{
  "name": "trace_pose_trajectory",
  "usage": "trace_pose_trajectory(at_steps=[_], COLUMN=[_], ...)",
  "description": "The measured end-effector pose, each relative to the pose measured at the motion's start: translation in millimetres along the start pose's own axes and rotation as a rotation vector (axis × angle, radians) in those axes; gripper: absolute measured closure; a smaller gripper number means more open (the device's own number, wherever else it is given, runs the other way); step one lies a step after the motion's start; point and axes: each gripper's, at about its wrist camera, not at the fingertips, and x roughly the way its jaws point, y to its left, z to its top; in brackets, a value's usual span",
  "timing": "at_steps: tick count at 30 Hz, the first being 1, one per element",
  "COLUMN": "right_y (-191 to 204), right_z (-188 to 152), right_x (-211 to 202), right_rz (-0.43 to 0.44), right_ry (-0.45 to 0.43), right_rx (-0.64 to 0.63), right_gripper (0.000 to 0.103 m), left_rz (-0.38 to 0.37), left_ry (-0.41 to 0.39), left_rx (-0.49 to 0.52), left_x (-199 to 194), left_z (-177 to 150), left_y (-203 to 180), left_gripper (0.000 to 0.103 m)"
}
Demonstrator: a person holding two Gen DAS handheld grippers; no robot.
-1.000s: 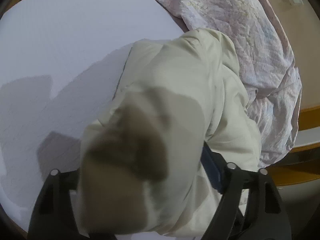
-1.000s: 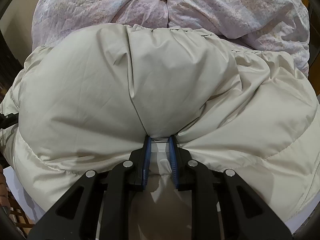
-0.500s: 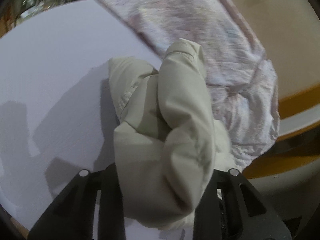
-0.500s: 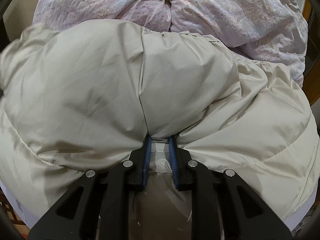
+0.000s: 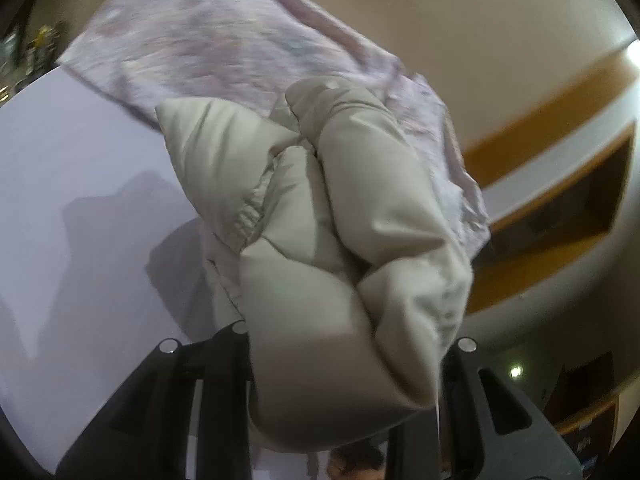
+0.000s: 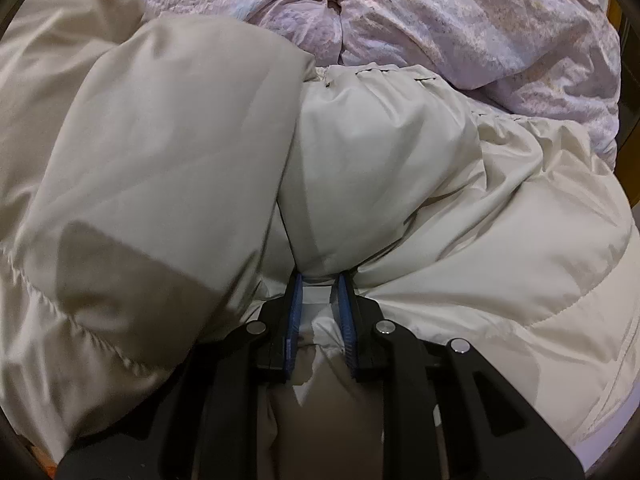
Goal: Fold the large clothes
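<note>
A cream puffy jacket (image 6: 380, 168) fills the right wrist view. My right gripper (image 6: 319, 280) is shut on a bunched fold of it near the bottom centre; its blue pads pinch the fabric. In the left wrist view my left gripper (image 5: 340, 344) is shut on a thick bunched part of the same jacket (image 5: 340, 216) and holds it lifted above the white table (image 5: 80, 200). The fabric hides the left fingertips. A fold of the jacket (image 6: 160, 160) lies over the left half of the right wrist view.
A crumpled pink floral quilt (image 6: 460, 20) lies behind the jacket, and shows in the left wrist view (image 5: 224, 40) at the table's far side. Beyond the table edge are a beige wall and wooden shelving (image 5: 560, 200).
My left gripper has lifted its bunch of jacket higher and swung it right, over toward the right gripper. A jacket fold now covers the left of the right wrist view. The right gripper stays shut.
</note>
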Motion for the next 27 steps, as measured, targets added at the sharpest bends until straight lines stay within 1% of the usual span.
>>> trace_pose_trajectory(at_steps=[4,6,8,10,13,15,20,23,27], right_y=[-11.0,-17.6,-23.6,-37.4,-60.7,-74.2,-125.8,-150.0,-172.5], right_z=[1.8,3.5,4.5,3.5,-3.8,-10.7,-32.9,-47.8,-60.8], right_x=[0.3,0.0,-2.1,-9.0,-27.8,-39.4,-63.4,-70.9,-76.6], right_rz=[0.056,0.087,0.115,0.158,0.198,0.206,0.226,0.229,0.213], right_ry=[0.007,0.011,0.021,0.033,0.010,-0.012,-0.032,-0.034,-0.036], right_rx=[0.028,0.029,0.034,0.066,0.115,0.138,0.275,0.338,0.393], right_gripper=[0.083,0.083,0.083,0.083,0.083,0.083,0.083,0.083,0.083], left_rz=[-0.063,-0.079,-0.077,-0.073,-0.058,-0.051,-0.059,-0.065,-0.061], left_ry=[0.033,0.052,0.062,0.067,0.076,0.083,0.116,0.149,0.203], left_rx=[0.059,0.102,0.132,0.158,0.205,0.230,0.253,0.272,0.301], left_x=[13.6,22.1,29.5,36.7,46.6,53.2,73.7,89.1,111.5], left_z=[-6.4,-12.5,-17.8,-22.9,-31.8,-38.9,-54.4,-65.5,-86.1], left_y=[-31.8,-50.5,-66.0,-81.1,-103.0,-115.7,-137.3,-152.3,-171.8], left_gripper=[0.075,0.074,0.072,0.070,0.069,0.069,0.065,0.063,0.061])
